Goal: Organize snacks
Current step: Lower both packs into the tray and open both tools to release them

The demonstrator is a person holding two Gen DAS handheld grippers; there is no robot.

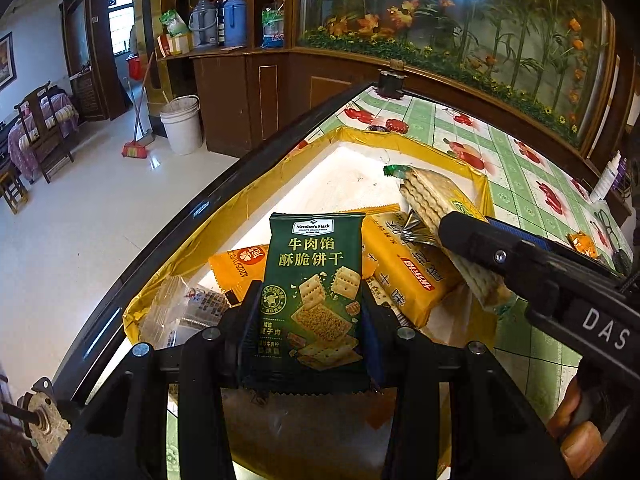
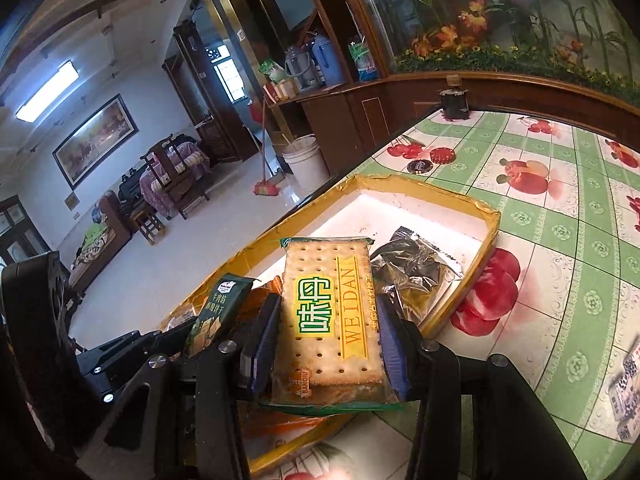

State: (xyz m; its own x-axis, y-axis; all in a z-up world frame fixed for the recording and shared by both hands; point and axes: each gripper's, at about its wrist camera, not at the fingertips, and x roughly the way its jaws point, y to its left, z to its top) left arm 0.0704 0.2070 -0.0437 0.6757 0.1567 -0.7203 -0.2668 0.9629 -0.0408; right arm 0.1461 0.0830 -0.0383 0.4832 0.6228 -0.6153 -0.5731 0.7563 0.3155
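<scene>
L gripper [image 1: 310, 320]: jaws narrow, clamped on green pack [image 1: 314, 300] across its lower half, pack upright, hanging over near-left part of tray [image 1: 476, 178]. Foil-type wrapper, light, slick; crackers inside likely brittle, so grip w/ just enough squeeze. Hold looks ok: pads on both side edges, not on the seal. Bottom crimp hangs free below the pads.

In tray, left of green pack: clear pouch [image 1: 172, 304], limp, prob slippery. Behind it an orange sachet [image 1: 240, 268]. Right of green pack: yellow pack [image 1: 408, 276] lying tilted in tray, partly under the others. Further right in tray, silver wrapper [image 2: 416, 260], crumpled; whether empty or full can't tell.

R gripper [image 2: 324, 340]: jaws narrow too, shut on cracker pack [image 2: 332, 312], pads on its two long edges near lower end. Pack stands over tray's near-right part, above silver wrapper side. Clear film, crackers stacked, stiff as a block but fragile; edge pressure could crack corners. Long pack held low = top end may droop or swing; set down flat, no drop.

Both packs above tray, not yet laid in. Judgement: placing step underway, several snacks already in. Tray sits on fruit-print cloth [image 2: 560, 208]; one small orange packet [image 1: 582, 242] lies on cloth well right of tray, prob still to collect.
</scene>
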